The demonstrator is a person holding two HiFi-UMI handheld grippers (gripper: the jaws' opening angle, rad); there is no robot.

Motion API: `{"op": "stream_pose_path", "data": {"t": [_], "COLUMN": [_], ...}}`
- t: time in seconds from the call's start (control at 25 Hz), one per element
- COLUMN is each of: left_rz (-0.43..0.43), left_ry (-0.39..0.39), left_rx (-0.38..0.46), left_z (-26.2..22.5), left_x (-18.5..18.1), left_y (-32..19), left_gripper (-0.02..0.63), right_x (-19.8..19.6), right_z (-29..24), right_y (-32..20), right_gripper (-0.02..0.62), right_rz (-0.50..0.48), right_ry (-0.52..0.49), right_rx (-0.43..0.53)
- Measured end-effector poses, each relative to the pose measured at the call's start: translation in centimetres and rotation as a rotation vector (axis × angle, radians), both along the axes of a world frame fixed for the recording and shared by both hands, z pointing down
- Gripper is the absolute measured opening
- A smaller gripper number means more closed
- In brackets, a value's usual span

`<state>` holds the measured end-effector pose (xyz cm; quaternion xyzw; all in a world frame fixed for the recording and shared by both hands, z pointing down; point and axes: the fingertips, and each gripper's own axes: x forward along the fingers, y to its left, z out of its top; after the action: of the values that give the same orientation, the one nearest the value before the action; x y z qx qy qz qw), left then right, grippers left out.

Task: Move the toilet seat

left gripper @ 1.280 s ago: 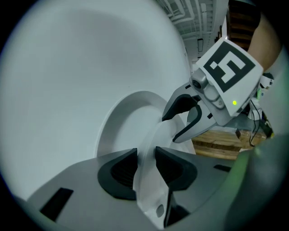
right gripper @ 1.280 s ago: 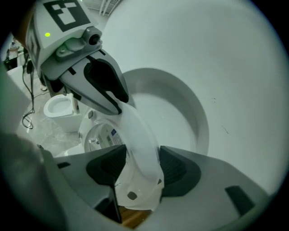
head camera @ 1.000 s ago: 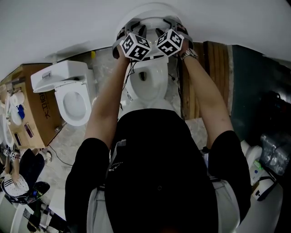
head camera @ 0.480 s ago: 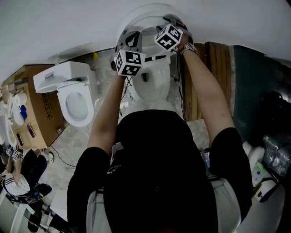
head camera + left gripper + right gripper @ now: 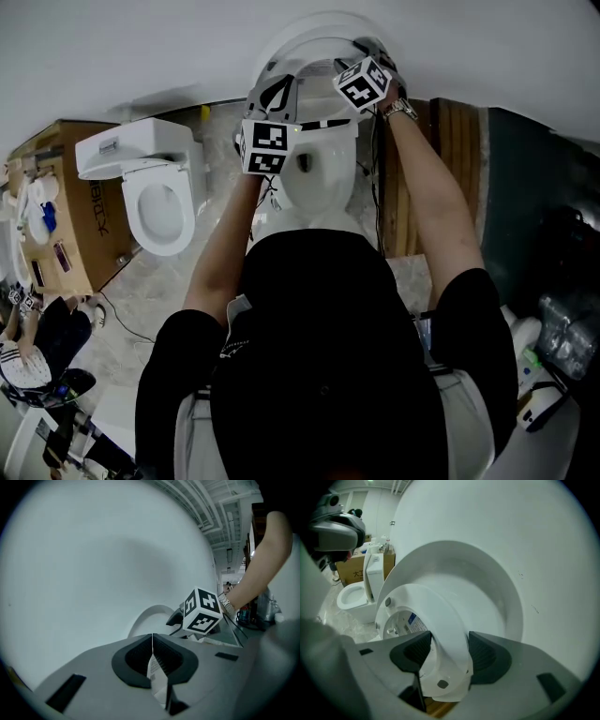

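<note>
Far left there's a brown cardboard box (image 5: 80, 216) with a spare white toilet (image 5: 159, 211) parked in front of it, glossy ceramic with an oval seat and a boxy tank.

Next along is the left gripper (image 5: 152, 644). Its fingers (image 5: 136, 660) are pressed together with nothing clamped in them. They're dark ribbed pads set in a smooth grey plastic body, and they're pointed at the plain white wall (image 5: 93, 550). There's a little white printed tag just under where they meet, but I can't tell what it belongs to. The black-and-white marker cube (image 5: 268, 146) hangs over the left rim of the toilet bowl (image 5: 319, 173), which is shiny white porcelain, rounded and open.

The toilet seat (image 5: 445, 620) is up at the back of that bowl, standing nearly on edge and tilted a bit off the lid (image 5: 454, 569) behind it. It's a smooth white plastic ring with small grey rubber bumpers and a blue-marked sticker on the face turned toward the spare toilet.

The right gripper (image 5: 445, 653) has it. Its fingers (image 5: 485, 656) are spread wide, one pad on each side of the ring's edge, clamped on. There's a metal watch (image 5: 401, 110) on that wrist.

Off to the right is a brown slatted wooden panel (image 5: 450, 159).
</note>
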<state>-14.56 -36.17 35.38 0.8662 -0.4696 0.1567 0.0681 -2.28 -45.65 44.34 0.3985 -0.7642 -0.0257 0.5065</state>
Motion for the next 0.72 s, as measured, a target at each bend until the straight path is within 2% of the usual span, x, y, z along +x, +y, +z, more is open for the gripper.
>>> {"op": "stream_pose_path", "data": {"t": [0.12, 0.2, 0.32, 0.44, 0.56, 0.64, 0.72], "left_rz": [-0.01, -0.009, -0.018, -0.034, -0.048, -0.055, -0.062], "left_ry": [0.022, 0.029, 0.044, 0.075, 0.084, 0.071, 0.052], "left_rx": [0.0, 0.0, 0.003, 0.005, 0.021, 0.037, 0.052], "left_z": [-0.5, -0.7, -1.2, -2.2, -3.4, -4.0, -4.5], "left_x": [-0.1, 0.0, -0.2, -0.6, -0.5, -0.1, 0.5], "left_y": [0.9, 1.8, 3.4, 5.0, 6.8, 8.1, 9.7], "left_gripper": [0.014, 0.014, 0.014, 0.013, 0.014, 0.014, 0.014], "right_x": [-0.1, 0.1, 0.1, -0.4, -0.1, 0.5, 1.3], "right_z": [-0.5, -1.5, -4.0, -7.3, -10.7, -12.7, -14.3], "right_y": [0.7, 1.2, 2.2, 4.3, 7.2, 9.1, 11.2], "right_gripper": [0.249, 0.249, 0.249, 0.237, 0.079, 0.029, 0.014], "right_rz": [0.012, 0.04, 0.106, 0.127, 0.127, 0.123, 0.126], "right_ry": [-0.053, -0.127, -0.305, -0.494, -0.615, -0.677, -0.746], "right_rx": [0.016, 0.043, 0.104, 0.152, 0.221, 0.265, 0.279]}}
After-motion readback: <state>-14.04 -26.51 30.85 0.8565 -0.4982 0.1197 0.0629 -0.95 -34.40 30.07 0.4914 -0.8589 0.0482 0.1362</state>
